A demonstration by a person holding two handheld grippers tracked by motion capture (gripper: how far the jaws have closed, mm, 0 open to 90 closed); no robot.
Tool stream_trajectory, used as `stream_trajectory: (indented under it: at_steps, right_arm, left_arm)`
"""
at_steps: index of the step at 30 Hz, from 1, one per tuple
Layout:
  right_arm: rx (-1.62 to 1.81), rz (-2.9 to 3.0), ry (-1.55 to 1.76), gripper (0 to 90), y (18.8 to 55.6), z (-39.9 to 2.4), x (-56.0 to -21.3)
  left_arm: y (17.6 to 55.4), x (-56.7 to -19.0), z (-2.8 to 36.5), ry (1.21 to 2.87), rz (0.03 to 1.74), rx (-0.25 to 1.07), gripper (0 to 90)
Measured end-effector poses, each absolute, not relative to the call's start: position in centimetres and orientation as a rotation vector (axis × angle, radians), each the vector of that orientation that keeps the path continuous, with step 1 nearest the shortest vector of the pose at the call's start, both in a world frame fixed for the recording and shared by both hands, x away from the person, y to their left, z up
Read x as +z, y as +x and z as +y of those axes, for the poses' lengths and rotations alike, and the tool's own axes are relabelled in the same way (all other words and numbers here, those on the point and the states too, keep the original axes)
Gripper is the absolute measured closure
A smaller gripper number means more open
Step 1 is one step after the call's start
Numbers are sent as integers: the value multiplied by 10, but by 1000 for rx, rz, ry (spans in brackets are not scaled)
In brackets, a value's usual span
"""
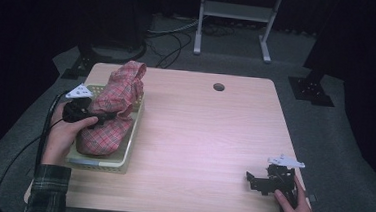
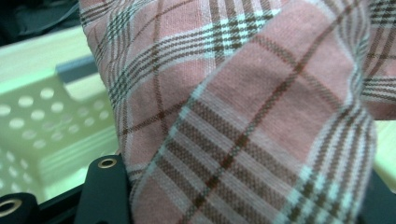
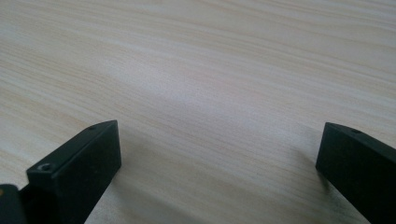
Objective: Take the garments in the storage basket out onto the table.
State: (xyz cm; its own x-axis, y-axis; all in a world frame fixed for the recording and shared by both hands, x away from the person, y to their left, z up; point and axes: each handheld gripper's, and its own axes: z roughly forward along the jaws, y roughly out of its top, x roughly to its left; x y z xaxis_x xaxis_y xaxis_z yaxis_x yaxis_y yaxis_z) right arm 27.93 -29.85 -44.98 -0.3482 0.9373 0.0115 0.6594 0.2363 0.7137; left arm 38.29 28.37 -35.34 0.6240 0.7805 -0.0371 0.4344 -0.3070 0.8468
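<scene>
Dark curtains and a grey carpeted floor ring the pale wooden worktop (image 1: 199,137), where I work two hand-held grippers from afar. At the worktop's left side sits a cream perforated basket (image 1: 129,147), and in it lies a pink plaid cloth (image 1: 116,106), bunched into a long roll. Its long axis runs from the basket's near end, close to my left hand, away toward the far edge of the worktop, leaning slightly to the right; the far end rises above the basket rim and points up and away from me. My left gripper (image 1: 106,116) reaches in from the basket's left side, across the roll's middle, and its fingers are clenched on a fold of the plaid cloth. From the left gripper view, the fabric (image 2: 243,121) drapes right over the black fingers (image 2: 105,191), with the basket's holed wall (image 2: 42,121) behind it at the left. My right gripper (image 1: 256,183) rests at the worktop's near right corner, well apart from the basket, pointing left. The right gripper view shows its two fingers (image 3: 74,168) spread wide and released, with bare wood grain (image 3: 210,93) between them.
</scene>
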Motion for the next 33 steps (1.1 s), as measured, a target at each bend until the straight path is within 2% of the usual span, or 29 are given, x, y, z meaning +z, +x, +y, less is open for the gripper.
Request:
stream_trajectory:
  at_steps: [25,33]
  right_arm:
    - [889,2094,1463,0,279,-298,-450]
    - [890,2093,1464,0,279,-298,-450]
  left_arm:
    - [370,-329,288,1650,755,444,413]
    - [362,-314,282,1617,709,452,413]
